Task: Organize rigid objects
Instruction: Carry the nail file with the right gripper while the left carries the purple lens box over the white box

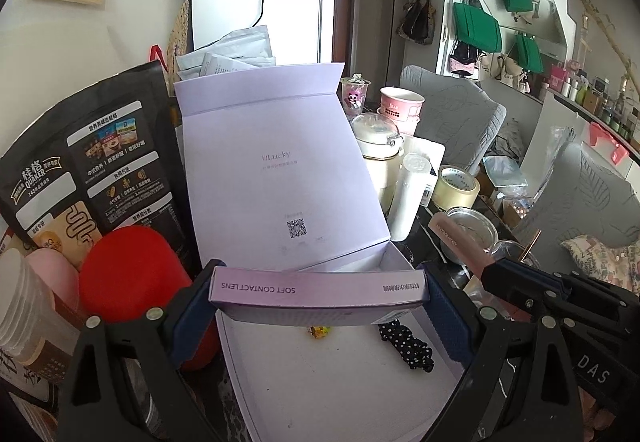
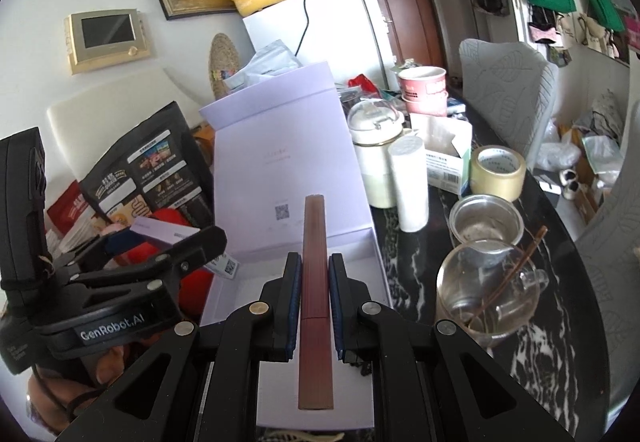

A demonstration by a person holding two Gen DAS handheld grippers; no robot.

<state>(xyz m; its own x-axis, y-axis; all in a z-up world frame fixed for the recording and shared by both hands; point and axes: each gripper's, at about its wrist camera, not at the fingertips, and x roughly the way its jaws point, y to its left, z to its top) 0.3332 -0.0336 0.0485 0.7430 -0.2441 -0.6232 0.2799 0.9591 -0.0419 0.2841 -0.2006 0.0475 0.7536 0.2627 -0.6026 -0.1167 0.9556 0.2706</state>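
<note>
- My left gripper [image 1: 320, 292] is clenched across the short ends of a flat lilac contact-lens box [image 1: 318, 296], one pad on each end, so that the box stays level and its long printed side faces the camera.
- My right gripper [image 2: 314, 306] is clamped on a slim reddish-brown stick-shaped case [image 2: 315, 282], gripped near its middle; the case runs lengthwise along the fingers, which I judge keeps it steady for lowering.
- Both held things hang above the large open lilac gift box [image 1: 400, 266], whose hinged lid [image 1: 276, 157] stands propped back against the clutter behind it, leaving the white-lined tray free from above.
- The tray floor already carries a black dotted scrunchie [image 1: 406, 346] and a small yellow trinket [image 1: 319, 331]; the rest of it is bare.
- I judge the step in hand to be the carrying of the two rigid pieces to the tray, neither yet set down.
- To the right on the dark marble tabletop [image 2: 532, 354] stand a glass pitcher [image 2: 486, 302], a tape roll [image 2: 498, 171] and a white cylinder [image 2: 408, 187]; the pitcher is near my right gripper, so a wide swing could strike it.
- To the left, a red rounded container [image 1: 134, 274] and a black oats bag [image 1: 92, 169] crowd the tray's side.
</note>
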